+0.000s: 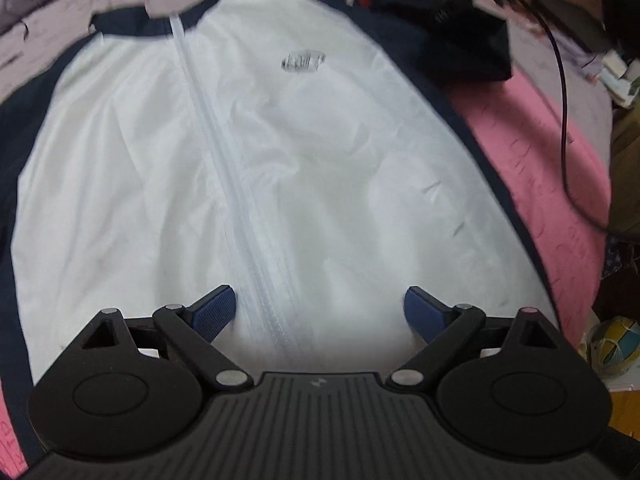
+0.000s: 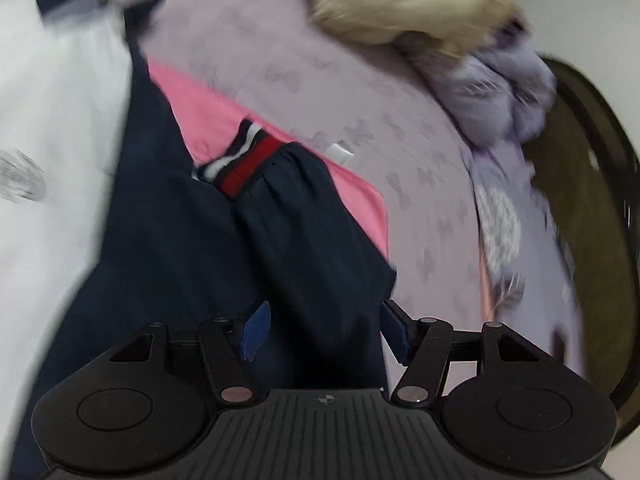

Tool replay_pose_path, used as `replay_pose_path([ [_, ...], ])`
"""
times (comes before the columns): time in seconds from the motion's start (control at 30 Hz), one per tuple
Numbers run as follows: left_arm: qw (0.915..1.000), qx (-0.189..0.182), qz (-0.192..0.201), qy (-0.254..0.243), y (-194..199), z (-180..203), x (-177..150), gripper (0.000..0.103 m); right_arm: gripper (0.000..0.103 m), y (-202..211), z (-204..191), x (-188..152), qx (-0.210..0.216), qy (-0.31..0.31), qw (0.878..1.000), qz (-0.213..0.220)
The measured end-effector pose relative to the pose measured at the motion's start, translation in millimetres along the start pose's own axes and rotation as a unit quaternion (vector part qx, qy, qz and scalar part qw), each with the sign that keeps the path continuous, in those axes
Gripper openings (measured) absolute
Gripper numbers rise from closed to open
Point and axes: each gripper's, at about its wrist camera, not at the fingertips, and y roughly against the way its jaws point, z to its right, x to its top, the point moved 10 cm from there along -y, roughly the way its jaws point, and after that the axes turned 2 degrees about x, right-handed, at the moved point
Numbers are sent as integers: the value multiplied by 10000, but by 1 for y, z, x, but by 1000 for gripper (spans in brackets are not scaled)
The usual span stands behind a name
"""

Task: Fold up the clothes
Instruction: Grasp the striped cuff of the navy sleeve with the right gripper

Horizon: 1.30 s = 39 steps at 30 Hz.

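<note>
- Nowhere is a container clearly made out; a round dark-rimmed opening (image 2: 592, 208) is seen at the right edge of the right wrist view, too blurred to identify, with lilac fabric (image 2: 508, 92) bunched beside it.
- A white jacket (image 1: 280, 152) with navy trim is spread flat on pink bedding (image 1: 532, 160), its zip (image 1: 236, 184) running up the middle.
- The left gripper (image 1: 320, 312) is held above the jacket's lower front with jaws wide apart; the zip is seen between the pads, and nothing is gripped.
- The right gripper (image 2: 324, 332) is held with jaws partly open over the navy sleeve (image 2: 304, 232); the sleeve lies between the pads without being pinched.
- A red, white and navy striped cuff (image 2: 244, 160) is seen at the sleeve's far end, on the pink bedding.
</note>
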Motion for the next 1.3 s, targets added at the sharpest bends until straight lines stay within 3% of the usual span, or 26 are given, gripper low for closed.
replay_pose_path([
  [0.27,9988,-115,-136,461,-5,-20,-2,92,60,-29,-19,3,422,-95,9984,-377],
  [0.5,9980,-22,-35,631,0,-34,3,92,52,-21,-26,7,890,-143,9954,-318],
  [0.63,9977,-35,-32,676,-1,-36,1,92,52,-4,-22,15,1374,-470,9894,-69],
  [0.7,9977,-44,-38,679,-1,-36,1,92,51,-9,-18,16,1616,-754,9839,-145],
  [0.73,9977,-36,-45,674,-2,-35,1,92,42,-17,-16,14,1673,-952,9809,-293],
  [0.77,9977,-23,-45,678,-2,-35,2,92,19,-26,-14,11,1706,-1180,9772,-460],
  [0.8,9976,-13,-44,686,-2,-35,2,92,10,-33,-11,7,1727,-1487,9718,-613],
  [0.87,9973,-22,-22,734,-1,-36,2,92,6,-34,0,3,1825,-2255,9548,-643],
  [0.97,9968,-43,19,798,1,-38,3,92,5,-9,21,1,1919,-2973,9349,-290],
  [1.03,9964,-27,62,842,3,-42,3,92,5,22,31,4,2209,-3220,9206,86],
  [1.2,9943,36,271,1029,14,-55,12,92,5,101,41,16,3320,-3558,8702,774],
  [1.3,9927,184,431,1110,25,-67,15,92,5,148,23,32,4285,-3536,8256,992],
])
